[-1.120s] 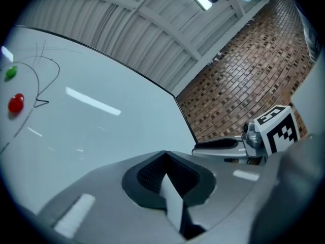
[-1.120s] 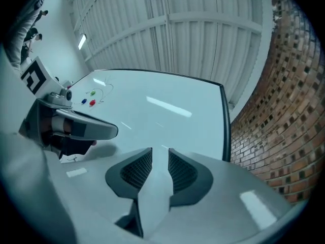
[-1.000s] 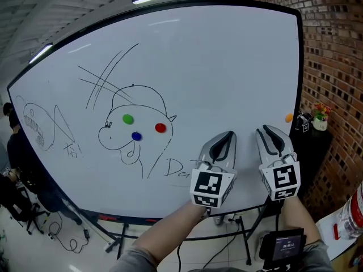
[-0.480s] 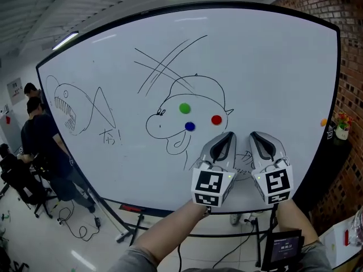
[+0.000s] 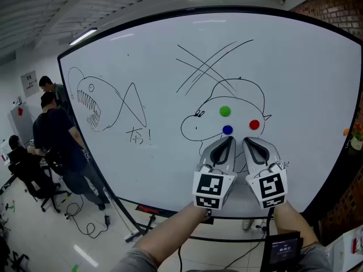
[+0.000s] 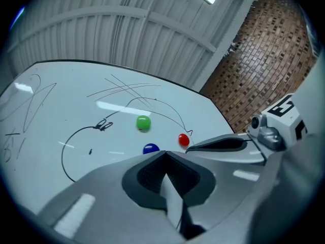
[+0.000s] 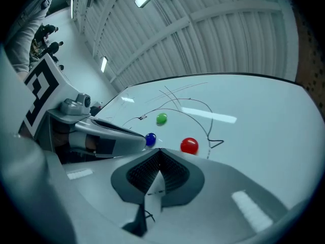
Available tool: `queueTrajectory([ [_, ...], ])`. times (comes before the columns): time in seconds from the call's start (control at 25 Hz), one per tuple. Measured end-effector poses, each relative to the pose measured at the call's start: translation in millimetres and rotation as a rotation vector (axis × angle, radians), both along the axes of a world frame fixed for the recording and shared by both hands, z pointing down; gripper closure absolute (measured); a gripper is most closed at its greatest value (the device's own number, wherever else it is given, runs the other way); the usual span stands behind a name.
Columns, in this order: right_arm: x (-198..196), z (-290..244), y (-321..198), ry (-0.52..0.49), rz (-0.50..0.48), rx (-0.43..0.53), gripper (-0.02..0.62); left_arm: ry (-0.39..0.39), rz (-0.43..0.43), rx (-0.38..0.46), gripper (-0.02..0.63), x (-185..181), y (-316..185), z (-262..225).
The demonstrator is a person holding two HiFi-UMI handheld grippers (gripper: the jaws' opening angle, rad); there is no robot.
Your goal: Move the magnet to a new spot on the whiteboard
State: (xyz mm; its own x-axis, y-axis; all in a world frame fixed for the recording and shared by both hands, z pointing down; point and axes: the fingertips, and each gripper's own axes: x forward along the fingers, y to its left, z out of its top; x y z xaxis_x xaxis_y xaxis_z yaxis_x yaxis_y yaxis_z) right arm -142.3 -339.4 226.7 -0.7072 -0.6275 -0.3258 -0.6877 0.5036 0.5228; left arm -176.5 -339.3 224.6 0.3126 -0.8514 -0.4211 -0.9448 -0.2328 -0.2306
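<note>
The whiteboard (image 5: 170, 67) carries a fish sketch (image 5: 91, 103) near its left edge. Right of centre, inside a sketched head, sit three magnets: green (image 5: 225, 111) uppermost, blue (image 5: 227, 130) below it, red (image 5: 254, 125) further right. The left gripper (image 5: 226, 143) points at the board just below the blue magnet, jaws together, empty. The right gripper (image 5: 251, 145) is just beside it, below the red magnet; its jaws have just closed on nothing. An orange magnet (image 5: 345, 132) sits at the right edge.

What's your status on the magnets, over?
Left gripper shut, empty. Right gripper just closed, empty. Red magnet, blue magnet, green magnet on whiteboard. Nothing blocking.
</note>
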Motion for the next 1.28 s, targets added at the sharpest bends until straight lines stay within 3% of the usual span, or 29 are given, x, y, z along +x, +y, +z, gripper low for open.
queueTrajectory([
  [0.4, -42, -7, 0, 0.005, 0.012, 0.032, 0.588, -0.01, -0.013, 0.006, 0.609, -42, 3, 0],
  [0.56, -48, -12, 1, 0.015, 0.043, 0.069, 0.47, -0.01, -0.004, 0.015, 0.609, -46, 5, -3],
  [0.72, -56, -15, -2, 0.05, 0.079, 0.106, 0.424, -0.005, -0.002, 0.017, 0.609, -53, 4, -3],
  [0.92, -59, -14, -10, 0.111, 0.193, 0.165, 0.426, 0.001, -0.001, 0.014, 0.609, -58, 3, -2],
  [1.04, -58, -14, -12, 0.13, 0.254, 0.204, 0.464, 0.001, 0.0, 0.013, 0.609, -60, 2, -1],
  [1.28, -58, -13, -13, 0.132, 0.254, 0.202, 0.466, 0.003, 0.003, 0.006, 0.609, -60, -2, 2],
])
